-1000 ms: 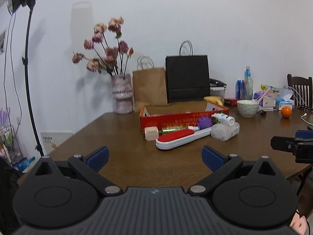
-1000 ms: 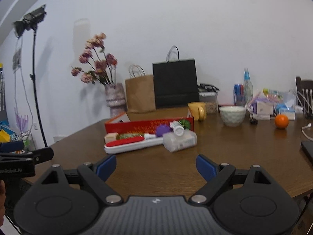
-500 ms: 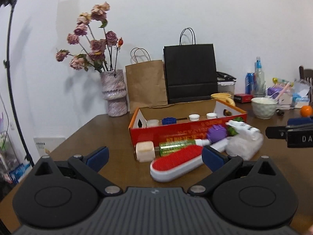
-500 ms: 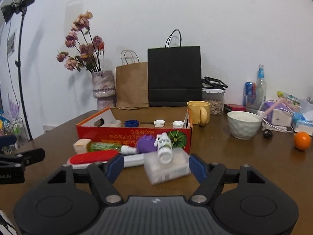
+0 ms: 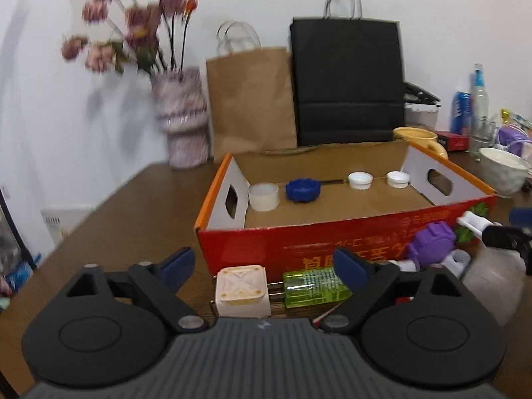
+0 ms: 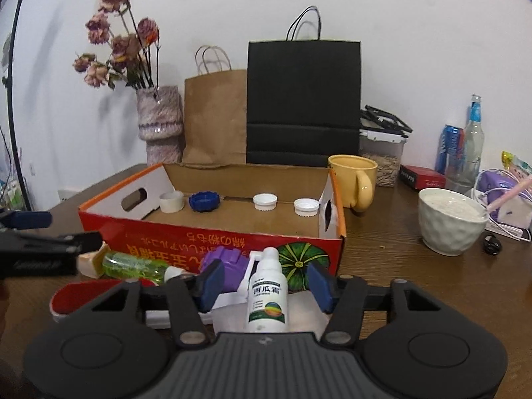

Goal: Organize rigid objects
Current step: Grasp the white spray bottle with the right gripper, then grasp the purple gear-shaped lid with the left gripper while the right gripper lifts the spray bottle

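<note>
A red cardboard box [image 5: 252, 249] stands open on the wooden table, with several bottle caps along its back wall. In front of it lie a cream cube [image 5: 240, 287] and a green clear tube [image 5: 314, 287], both between the wide, closing jaws of my left gripper [image 5: 262, 264], untouched. In the right wrist view a small white bottle [image 6: 267, 296] lies on a clear plastic case [image 6: 309, 321]. My right gripper [image 6: 266, 282] straddles the bottle, jaws closing, a gap left on each side. A purple piece [image 6: 229, 261] and a red brush [image 6: 83, 296] lie to its left.
Behind the box stand a vase of dried flowers [image 6: 161, 123], a brown paper bag [image 6: 216, 116] and a black paper bag [image 6: 302, 103]. A yellow mug [image 6: 354, 179], a white bowl [image 6: 449, 222], bottles and cables crowd the right side of the table [image 6: 399, 266].
Both grippers have come forward to the objects in front of the red box. The right jaws have narrowed around the white bottle, and the left jaws have begun to narrow.
</note>
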